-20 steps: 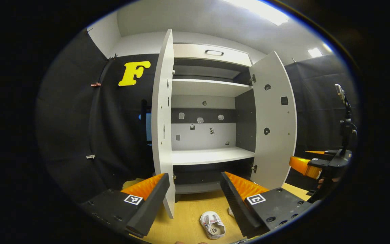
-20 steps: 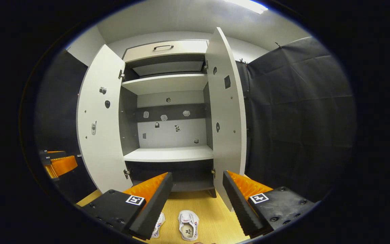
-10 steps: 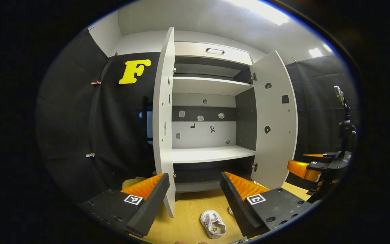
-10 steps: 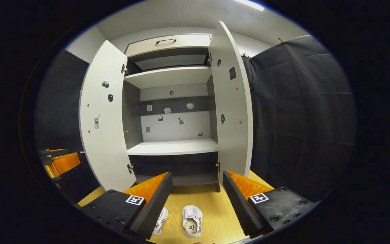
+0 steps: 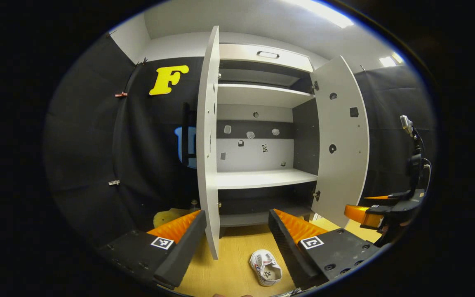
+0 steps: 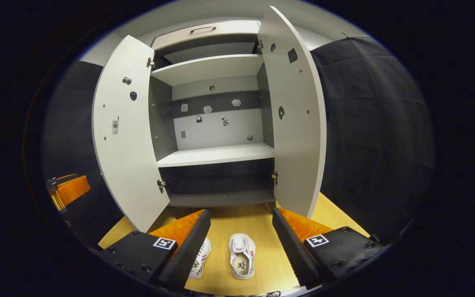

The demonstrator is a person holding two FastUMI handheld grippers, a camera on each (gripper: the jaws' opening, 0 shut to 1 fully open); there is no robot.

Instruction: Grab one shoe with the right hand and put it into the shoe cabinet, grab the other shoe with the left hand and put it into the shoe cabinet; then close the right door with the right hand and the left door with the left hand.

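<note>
Right hand-held gripper [image 6: 239, 231] open and empty above the right shoe [image 6: 242, 261], which lies at 6 o'clock on the wooden floor [image 6: 258, 225] before the open shoe cabinet [image 6: 217, 154]; lower straight, straddle its sides, then close.

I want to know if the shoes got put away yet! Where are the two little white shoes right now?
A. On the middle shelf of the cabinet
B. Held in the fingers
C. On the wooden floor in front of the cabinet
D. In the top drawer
C: in the right gripper view both shoes, one and the other, lie side by side on the wooden floor before the open shoe cabinet, whose shelves are bare.
</note>
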